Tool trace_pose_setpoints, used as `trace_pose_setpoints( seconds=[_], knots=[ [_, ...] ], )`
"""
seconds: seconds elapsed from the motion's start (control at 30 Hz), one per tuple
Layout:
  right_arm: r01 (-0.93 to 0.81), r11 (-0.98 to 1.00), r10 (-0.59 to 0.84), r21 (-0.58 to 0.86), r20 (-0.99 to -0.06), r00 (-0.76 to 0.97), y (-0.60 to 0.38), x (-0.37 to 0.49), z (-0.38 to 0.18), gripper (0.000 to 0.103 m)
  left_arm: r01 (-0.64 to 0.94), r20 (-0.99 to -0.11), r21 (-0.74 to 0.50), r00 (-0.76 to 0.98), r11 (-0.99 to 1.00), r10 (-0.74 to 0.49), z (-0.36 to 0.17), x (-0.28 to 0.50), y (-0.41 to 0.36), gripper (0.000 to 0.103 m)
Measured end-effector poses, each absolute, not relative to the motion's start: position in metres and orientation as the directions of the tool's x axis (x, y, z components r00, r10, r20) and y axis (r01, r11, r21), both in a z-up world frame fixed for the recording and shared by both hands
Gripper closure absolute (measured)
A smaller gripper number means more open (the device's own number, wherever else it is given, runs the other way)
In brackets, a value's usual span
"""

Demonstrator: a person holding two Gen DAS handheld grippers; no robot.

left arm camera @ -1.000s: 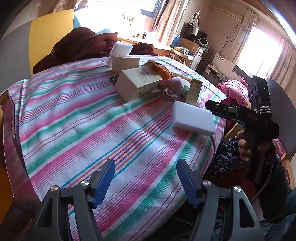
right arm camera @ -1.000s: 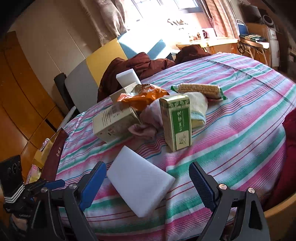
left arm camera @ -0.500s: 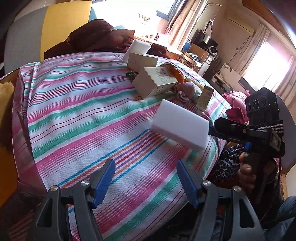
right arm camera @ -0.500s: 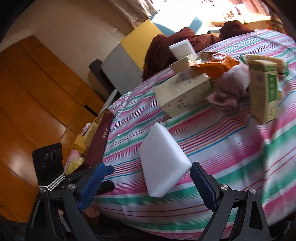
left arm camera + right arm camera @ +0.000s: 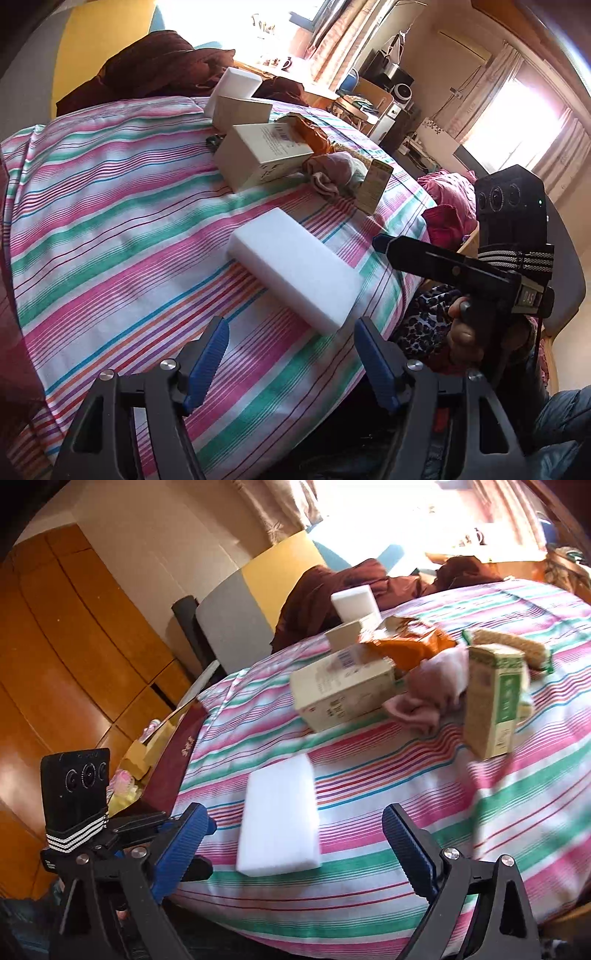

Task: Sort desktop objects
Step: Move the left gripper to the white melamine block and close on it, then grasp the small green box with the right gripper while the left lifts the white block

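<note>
Blue-padded fingers [image 5: 207,354] of the left gripper [image 5: 291,350] stand spread wide and hold nothing in the left wrist view, poised over the near edge of the striped tablecloth [image 5: 110,229]. Just beyond them lies the white foam block [image 5: 295,273], flat on the cloth and touching neither pad. Past the block sits the cluster: a beige carton [image 5: 258,155] on its side, a pink cloth [image 5: 332,173] against it, a small green-and-tan box [image 5: 376,184] beside the cloth, and a second white block [image 5: 236,90] at the far end atop another box. To the right of the foam block, off the table edge, a hand [image 5: 465,328] holds the right gripper's handle.

From the right wrist view, the right gripper [image 5: 295,834] also has its fingers [image 5: 410,845] apart and empty, the foam block [image 5: 280,816] lying between and just ahead of them. Behind the block stand the beige carton [image 5: 343,690], the pink cloth [image 5: 432,698], the upright green box [image 5: 495,709], an orange wrapper [image 5: 406,646] and a wafer packet [image 5: 509,644] (all bunched together). Left of the block, a dark red book [image 5: 177,760] lies at the table edge.

Sorting looks barely begun: the pile is unsorted, and only the foam block lies apart. Nothing blocks it; the crowded cluster will likely hinder later picks.
</note>
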State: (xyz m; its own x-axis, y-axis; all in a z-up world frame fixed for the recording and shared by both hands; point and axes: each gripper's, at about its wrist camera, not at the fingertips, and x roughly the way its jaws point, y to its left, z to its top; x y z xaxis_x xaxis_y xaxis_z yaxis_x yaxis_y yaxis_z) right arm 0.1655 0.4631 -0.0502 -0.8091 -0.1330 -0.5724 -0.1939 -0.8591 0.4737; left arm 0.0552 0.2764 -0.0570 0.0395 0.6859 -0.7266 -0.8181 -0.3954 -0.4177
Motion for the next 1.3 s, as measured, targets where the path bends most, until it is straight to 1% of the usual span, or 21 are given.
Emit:
trace_pose_setpoints(
  seconds=[0.07,0.17,0.23,0.33,0.43,0.57,0.6,0.63,0.77,0.97,1.07,1.13,1.23,1.3],
  knots=[
    [-0.244,-0.854,-0.075,0.461,-0.571,-0.818,0.478,0.174,-0.048,0.006,-0.807,-0.729,-0.44,0.066,-0.394,0.681,-0.058,0.057,0.289,0.02],
    [-0.302,-0.847,-0.001,0.437,-0.57,-0.822,0.493,0.183,-0.049,0.006,-0.789,-0.748,-0.444,0.065,-0.425,0.66,-0.061,0.059,0.308,0.02],
    [-0.322,-0.846,0.026,0.425,-0.571,-0.821,0.498,0.185,-0.051,0.006,-0.79,-0.77,-0.411,0.034,-0.455,0.637,-0.062,0.061,0.318,0.02],
    [-0.325,-0.831,0.025,0.451,-0.554,-0.832,0.507,0.187,-0.053,0.006,-0.795,-0.786,-0.385,0.017,-0.469,0.617,-0.063,0.063,0.328,0.02],
    [-0.266,-0.8,-0.062,0.537,-0.516,-0.855,0.507,0.182,-0.059,0.006,-0.809,-0.79,-0.358,-0.004,-0.467,0.613,-0.06,0.061,0.335,0.02],
    [-0.1,-0.722,-0.267,0.685,-0.409,-0.873,0.498,0.173,-0.064,0.006,-0.814,-0.792,-0.348,-0.01,-0.466,0.61,-0.059,0.049,0.345,0.02],
    [-0.08,-0.706,-0.295,0.704,-0.394,-0.87,0.496,0.171,-0.065,0.006,-0.815,-0.795,-0.341,-0.016,-0.468,0.607,-0.059,0.047,0.347,0.02],
    [-0.078,-0.709,-0.293,0.701,-0.394,-0.871,0.495,0.17,-0.065,0.006,-0.816,-0.798,-0.333,-0.023,-0.472,0.602,-0.06,0.045,0.349,0.02],
    [-0.113,-0.723,-0.244,0.681,-0.405,-0.881,0.501,0.175,-0.061,0.005,-0.829,-0.805,-0.303,-0.042,-0.47,0.592,-0.058,0.049,0.35,0.02],
    [-0.187,-0.741,-0.155,0.645,-0.436,-0.887,0.513,0.183,-0.064,0.005,-0.821,-0.841,-0.172,-0.165,-0.544,0.515,-0.058,0.062,0.357,0.02],
    [-0.225,-0.758,-0.105,0.612,-0.455,-0.884,0.517,0.186,-0.064,0.004,-0.821,-0.859,-0.155,-0.163,-0.549,0.486,-0.066,0.065,0.362,0.02],
    [-0.262,-0.786,-0.045,0.561,-0.475,-0.879,0.517,0.186,-0.063,0.003,-0.819,-0.861,-0.146,-0.171,-0.555,0.478,-0.068,0.063,0.362,0.02],
    [-0.332,-0.836,0.081,0.436,-0.5,-0.862,0.517,0.184,-0.057,0.003,-0.816,-0.856,-0.146,-0.18,-0.559,0.485,-0.069,0.059,0.36,0.02],
    [-0.385,-0.855,0.178,0.347,-0.501,-0.847,0.518,0.182,-0.054,0.003,-0.814,-0.852,-0.146,-0.186,-0.562,0.49,-0.07,0.056,0.358,0.02]
  ],
)
